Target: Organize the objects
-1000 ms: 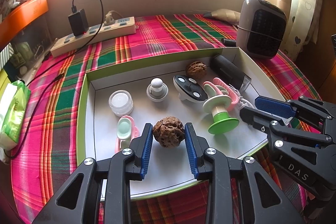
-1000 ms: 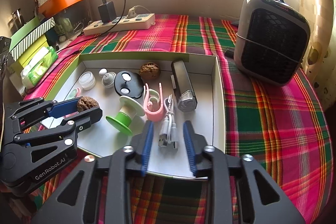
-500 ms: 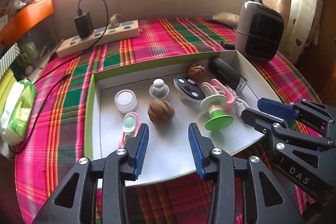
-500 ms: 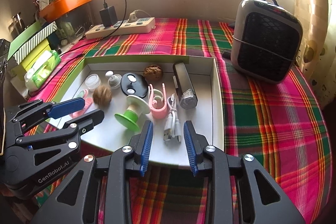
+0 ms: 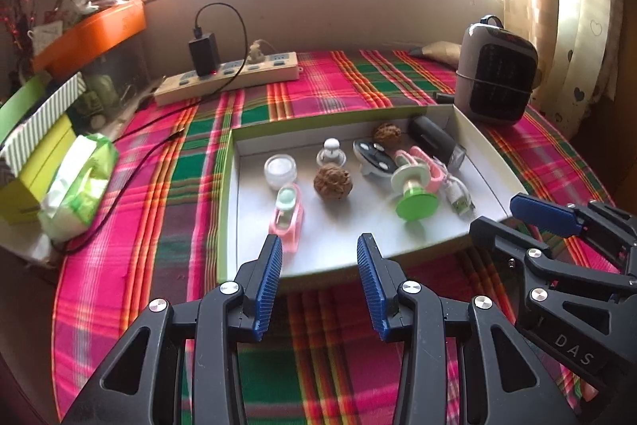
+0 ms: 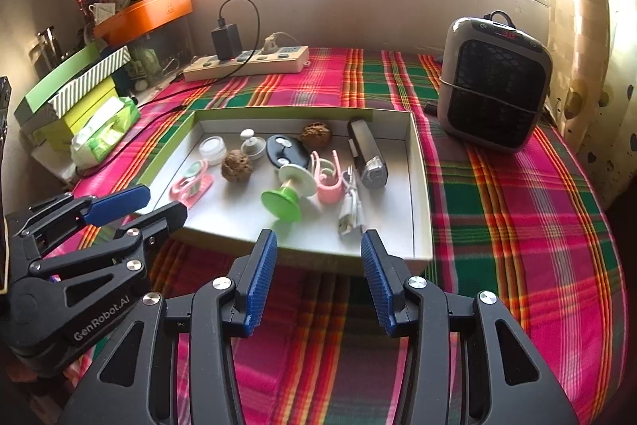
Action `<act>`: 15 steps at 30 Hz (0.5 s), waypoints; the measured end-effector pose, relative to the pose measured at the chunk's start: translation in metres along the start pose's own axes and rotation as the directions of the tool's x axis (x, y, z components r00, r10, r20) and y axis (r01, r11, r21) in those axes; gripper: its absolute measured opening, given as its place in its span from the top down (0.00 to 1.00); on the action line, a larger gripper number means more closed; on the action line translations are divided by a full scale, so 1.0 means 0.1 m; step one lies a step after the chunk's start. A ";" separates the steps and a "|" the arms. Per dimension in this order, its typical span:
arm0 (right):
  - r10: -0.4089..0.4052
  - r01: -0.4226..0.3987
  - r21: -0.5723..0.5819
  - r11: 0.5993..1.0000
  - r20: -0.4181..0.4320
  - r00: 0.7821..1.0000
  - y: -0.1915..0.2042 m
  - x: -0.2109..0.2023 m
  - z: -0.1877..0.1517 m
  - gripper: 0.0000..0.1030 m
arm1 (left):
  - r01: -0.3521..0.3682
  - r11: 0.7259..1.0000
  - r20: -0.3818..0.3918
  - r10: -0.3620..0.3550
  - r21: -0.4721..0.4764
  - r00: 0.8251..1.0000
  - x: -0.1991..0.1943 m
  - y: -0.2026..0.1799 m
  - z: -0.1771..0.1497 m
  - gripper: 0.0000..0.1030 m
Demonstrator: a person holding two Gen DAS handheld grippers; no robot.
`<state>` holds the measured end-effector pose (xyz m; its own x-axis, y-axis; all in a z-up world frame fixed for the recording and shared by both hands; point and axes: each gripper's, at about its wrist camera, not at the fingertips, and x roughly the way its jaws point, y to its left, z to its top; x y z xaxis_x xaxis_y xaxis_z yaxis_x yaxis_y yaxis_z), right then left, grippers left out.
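A shallow white box with green rim (image 5: 226, 194) (image 6: 418, 186) lies on the plaid cloth. In it are a brown walnut (image 5: 333, 182) (image 6: 236, 166), a second walnut (image 5: 385, 134) (image 6: 315, 134) at the back, a green-and-white spool (image 5: 414, 192) (image 6: 287, 192), a pink clip (image 5: 286, 216), a small white jar (image 5: 280, 170), a black disc (image 5: 374, 156), a white USB cable (image 6: 350, 206) and a dark rectangular device (image 6: 366, 154). My left gripper (image 5: 318, 261) is open and empty, above the box's near edge. My right gripper (image 6: 316, 261) is open and empty, near the box's near edge.
A grey fan heater (image 6: 493, 86) stands right of the box. A power strip with a black charger (image 5: 231, 74) lies at the back. A tissue pack (image 5: 79, 182) and stacked boxes (image 5: 36, 146) sit at the left. An orange tray (image 6: 147, 10) sits on a shelf.
My left gripper let go of the walnut, opened and pulled back out of the box. The walnut now rests on the box floor. My right gripper also drew back and opened wider.
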<state>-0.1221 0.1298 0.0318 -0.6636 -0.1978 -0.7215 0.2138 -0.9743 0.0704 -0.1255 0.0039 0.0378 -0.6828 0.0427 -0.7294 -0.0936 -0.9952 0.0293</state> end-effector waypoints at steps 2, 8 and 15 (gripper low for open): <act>-0.012 0.012 -0.004 1.000 0.008 1.000 0.03 -0.05 -0.05 0.56 | 0.006 1.000 0.000 -0.006 -0.012 1.000 -0.05 0.01 -0.05 0.63; -0.018 0.017 -0.010 1.000 -0.021 1.000 0.07 -0.07 -0.21 0.56 | -0.022 0.999 -0.015 0.022 -0.023 1.000 -0.11 0.00 -0.24 0.63; -0.010 0.009 -0.010 1.000 -0.073 0.997 0.10 -0.01 -0.41 0.56 | -0.035 0.998 -0.043 0.032 -0.061 0.999 -0.14 0.03 -0.49 0.63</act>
<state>-0.0899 0.1249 0.0048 -0.6117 -0.1798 -0.7704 0.2145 -0.9750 0.0572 -0.0811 -0.0044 0.0147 -0.6534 0.0068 -0.7570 -0.0252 -0.9996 0.0127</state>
